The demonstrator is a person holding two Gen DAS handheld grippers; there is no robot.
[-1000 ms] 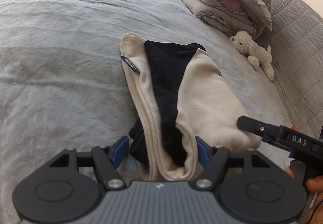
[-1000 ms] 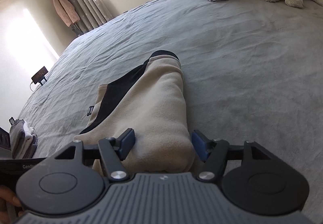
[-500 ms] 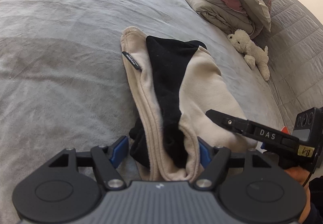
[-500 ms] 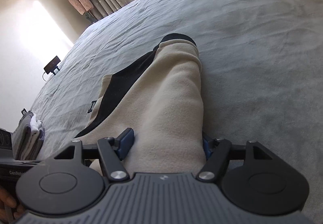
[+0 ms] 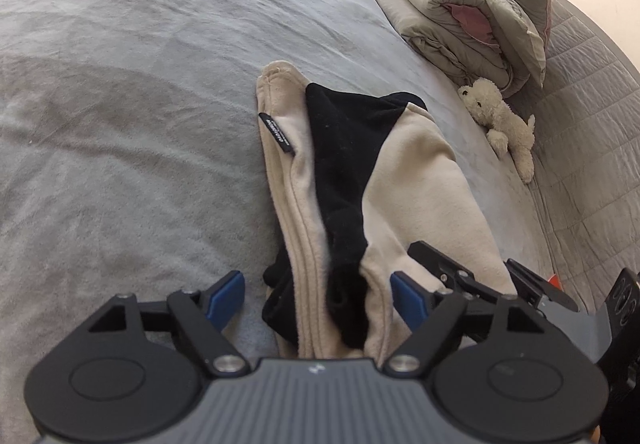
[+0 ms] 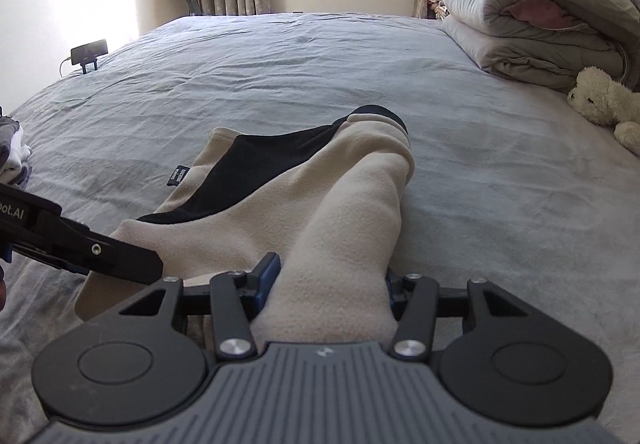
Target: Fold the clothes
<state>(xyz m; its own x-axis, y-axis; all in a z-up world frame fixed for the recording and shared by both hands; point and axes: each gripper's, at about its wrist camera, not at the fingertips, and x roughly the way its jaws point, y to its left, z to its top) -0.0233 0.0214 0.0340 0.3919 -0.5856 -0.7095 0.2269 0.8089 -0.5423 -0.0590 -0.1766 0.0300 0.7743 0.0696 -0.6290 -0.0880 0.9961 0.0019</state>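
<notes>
A beige and black fleece garment (image 5: 416,180) lies rolled lengthwise on the grey bed (image 5: 120,124), with a small black tag on its left edge. My left gripper (image 5: 318,298) is open and straddles the garment's near end; its left pad stands clear of the cloth. My right gripper (image 6: 329,284) is closing on the thick beige fold (image 6: 360,212), which fills the gap and touches both pads. In the left wrist view, the right gripper's fingers (image 5: 460,268) sit on the beige cloth just right of my left one. The left gripper's finger (image 6: 120,260) shows in the right wrist view.
A folded grey duvet (image 6: 532,32) is stacked at the bed's far right, with a white plush toy (image 6: 600,100) in front of it. Folded clothes (image 6: 12,152) lie at the left edge. A phone on a stand (image 6: 89,52) sits far left. Curtains and a window are behind.
The right gripper has slid in beside the left one and rolled level. Its jaws have narrowed onto the beige fold. The left gripper has stayed put.
</notes>
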